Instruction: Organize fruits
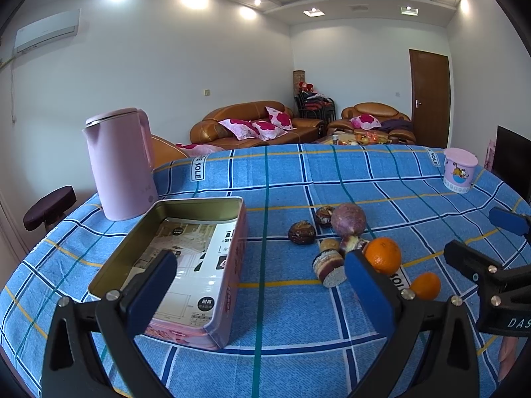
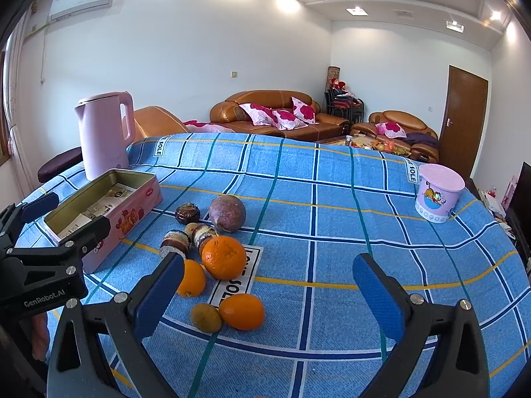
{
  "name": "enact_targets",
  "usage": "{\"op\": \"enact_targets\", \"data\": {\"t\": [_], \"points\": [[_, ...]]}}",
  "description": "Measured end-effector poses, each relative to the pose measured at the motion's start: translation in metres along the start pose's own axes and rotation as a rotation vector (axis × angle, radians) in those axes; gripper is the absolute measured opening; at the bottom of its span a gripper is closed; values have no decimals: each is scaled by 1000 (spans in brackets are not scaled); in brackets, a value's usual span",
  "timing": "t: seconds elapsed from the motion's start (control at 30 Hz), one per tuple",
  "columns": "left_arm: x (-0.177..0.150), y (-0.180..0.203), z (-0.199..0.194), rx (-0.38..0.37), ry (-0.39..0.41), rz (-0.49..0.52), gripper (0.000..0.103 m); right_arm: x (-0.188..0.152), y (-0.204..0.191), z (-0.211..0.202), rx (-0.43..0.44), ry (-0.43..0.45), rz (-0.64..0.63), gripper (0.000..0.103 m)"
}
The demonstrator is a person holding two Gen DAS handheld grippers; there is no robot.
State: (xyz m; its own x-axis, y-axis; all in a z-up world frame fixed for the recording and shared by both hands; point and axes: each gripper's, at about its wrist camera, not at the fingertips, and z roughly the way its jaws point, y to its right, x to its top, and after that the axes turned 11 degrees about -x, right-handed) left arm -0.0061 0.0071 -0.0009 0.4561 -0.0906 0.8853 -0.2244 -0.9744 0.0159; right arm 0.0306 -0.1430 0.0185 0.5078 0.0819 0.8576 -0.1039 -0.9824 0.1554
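An open pink tin box (image 1: 229, 285) with paper inside lies on the blue checked cloth, also in the right wrist view (image 2: 132, 219). Right of it is a cluster of fruit: a large orange (image 2: 224, 257), two smaller oranges (image 2: 242, 311) (image 2: 191, 278), a brownish kiwi-like fruit (image 2: 205, 317), a purple round fruit (image 2: 227, 213) and several dark small fruits (image 2: 187, 213). The large orange also shows in the left wrist view (image 1: 383, 254). My left gripper (image 1: 260, 285) is open and empty, above the box's near right corner. My right gripper (image 2: 268, 285) is open and empty, just right of the fruit.
A pink kettle (image 1: 119, 165) stands behind the box. A pink lidded tub (image 2: 438, 195) sits at the table's far right. The round table's edge (image 2: 298, 139) curves behind. Sofas (image 1: 255, 122) and a door (image 2: 464, 116) lie beyond.
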Motion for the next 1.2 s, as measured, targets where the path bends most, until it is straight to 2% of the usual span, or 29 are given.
{"op": "enact_targets", "data": {"t": [0.93,1.2], "points": [[-3,2,2,-1,-4,1,103,-1,0,1,0,-3,-4,102],[-9,7,11,2,-26,0,103,-7,5,15,-13,-47,-8,102]]}}
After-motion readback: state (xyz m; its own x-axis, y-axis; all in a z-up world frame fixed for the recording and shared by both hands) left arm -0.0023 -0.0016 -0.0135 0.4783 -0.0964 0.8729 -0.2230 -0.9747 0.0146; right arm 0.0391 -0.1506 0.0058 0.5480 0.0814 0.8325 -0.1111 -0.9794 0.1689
